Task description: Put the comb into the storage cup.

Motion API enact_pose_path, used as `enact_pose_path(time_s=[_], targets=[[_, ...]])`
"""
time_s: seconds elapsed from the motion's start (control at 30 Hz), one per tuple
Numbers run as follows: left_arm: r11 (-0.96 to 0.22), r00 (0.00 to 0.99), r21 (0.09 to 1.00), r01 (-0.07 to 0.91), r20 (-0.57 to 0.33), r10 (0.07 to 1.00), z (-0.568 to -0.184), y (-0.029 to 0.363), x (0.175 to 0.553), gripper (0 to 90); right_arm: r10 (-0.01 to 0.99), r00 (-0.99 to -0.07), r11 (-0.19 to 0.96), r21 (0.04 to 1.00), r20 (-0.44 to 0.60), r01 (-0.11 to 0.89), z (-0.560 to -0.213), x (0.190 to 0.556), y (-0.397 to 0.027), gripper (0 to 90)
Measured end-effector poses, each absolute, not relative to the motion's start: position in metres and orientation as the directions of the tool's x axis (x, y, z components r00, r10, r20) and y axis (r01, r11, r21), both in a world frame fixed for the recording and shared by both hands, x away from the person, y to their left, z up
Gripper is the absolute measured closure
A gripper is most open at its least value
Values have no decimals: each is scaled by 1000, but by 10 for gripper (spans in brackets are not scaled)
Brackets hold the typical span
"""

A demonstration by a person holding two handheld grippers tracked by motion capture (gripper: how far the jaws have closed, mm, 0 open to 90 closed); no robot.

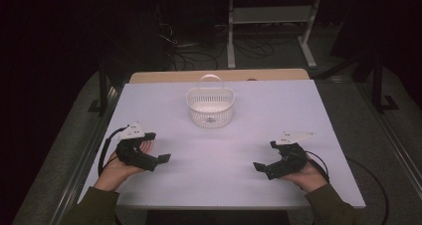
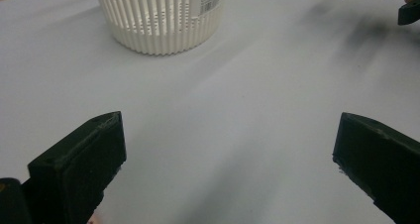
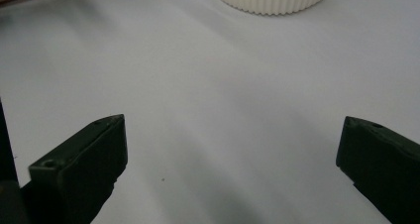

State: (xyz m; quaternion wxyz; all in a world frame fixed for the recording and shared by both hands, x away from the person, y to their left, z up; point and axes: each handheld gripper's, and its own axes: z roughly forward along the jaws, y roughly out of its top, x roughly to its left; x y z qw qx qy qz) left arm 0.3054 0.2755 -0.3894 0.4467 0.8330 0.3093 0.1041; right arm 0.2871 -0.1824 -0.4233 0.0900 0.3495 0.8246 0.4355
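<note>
Two grippers rest low on the near table (image 1: 239, 150), left gripper (image 1: 158, 146) and right gripper (image 1: 264, 155), both with jaws spread wide and empty. Both gripper views cut off the basket's (image 1: 210, 107) top. It stands far, centre, well apart from both: white ribbed plastic, rounded, with an arched handle.

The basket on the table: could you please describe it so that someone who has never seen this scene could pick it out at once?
Start from the white table and look to the middle of its far half, ahead of both hands. There stands the basket, cream-white plastic with slotted, ribbed walls, a thin arched handle and a small barcode sticker. It stands alone, pale and upright, unlike the black left gripper and right gripper lying open nearer the person.
</note>
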Motion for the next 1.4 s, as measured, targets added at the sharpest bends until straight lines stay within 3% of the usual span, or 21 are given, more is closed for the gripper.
enact_pose_path(time_s=[1.4], targets=[[-368, 669, 789, 491, -72, 740, -383, 340, 296, 2, 666, -729, 363, 783, 161, 505, -424, 287, -185, 0]])
